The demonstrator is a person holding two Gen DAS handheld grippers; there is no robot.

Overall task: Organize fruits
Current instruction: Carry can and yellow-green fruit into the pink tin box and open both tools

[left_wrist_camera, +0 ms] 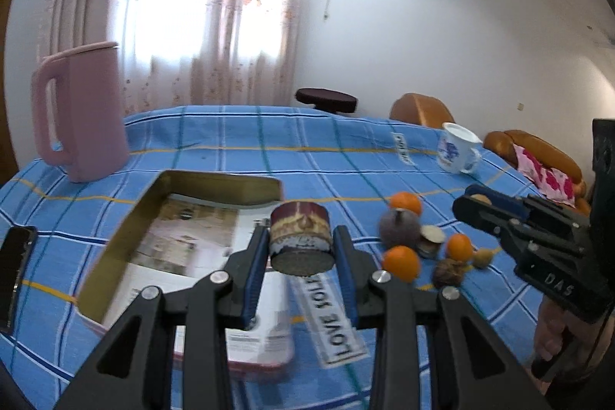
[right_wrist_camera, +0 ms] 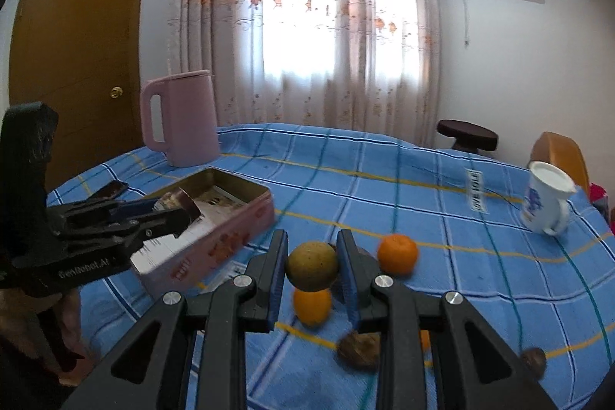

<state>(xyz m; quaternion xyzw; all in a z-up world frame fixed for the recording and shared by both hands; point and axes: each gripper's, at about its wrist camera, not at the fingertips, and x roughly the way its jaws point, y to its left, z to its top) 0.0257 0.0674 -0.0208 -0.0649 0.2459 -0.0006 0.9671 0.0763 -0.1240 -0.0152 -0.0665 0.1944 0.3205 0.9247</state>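
Note:
My left gripper (left_wrist_camera: 300, 237) is shut on a small round tin (left_wrist_camera: 300, 244) with a dark red and gold label. It hangs above the near end of an open pink metal box (left_wrist_camera: 115, 248) lined with printed paper. My right gripper (right_wrist_camera: 313, 250) is shut on a greenish-brown round fruit (right_wrist_camera: 312, 268), lifted over the blue checked cloth. Beneath it on the cloth lie two oranges (right_wrist_camera: 398, 253) (right_wrist_camera: 312, 306) and two walnuts (right_wrist_camera: 359, 348) (right_wrist_camera: 534, 360). The left wrist view also shows a grey-purple fruit (left_wrist_camera: 399, 227) and a third orange (left_wrist_camera: 459, 246) in that cluster.
A pink jug (left_wrist_camera: 82, 114) stands at the table's far left. A white mug (left_wrist_camera: 457, 148) sits at the far right, and a dark phone (left_wrist_camera: 15, 264) lies left of the box. A stool (left_wrist_camera: 326, 99) and brown chairs (left_wrist_camera: 421, 108) stand beyond the table.

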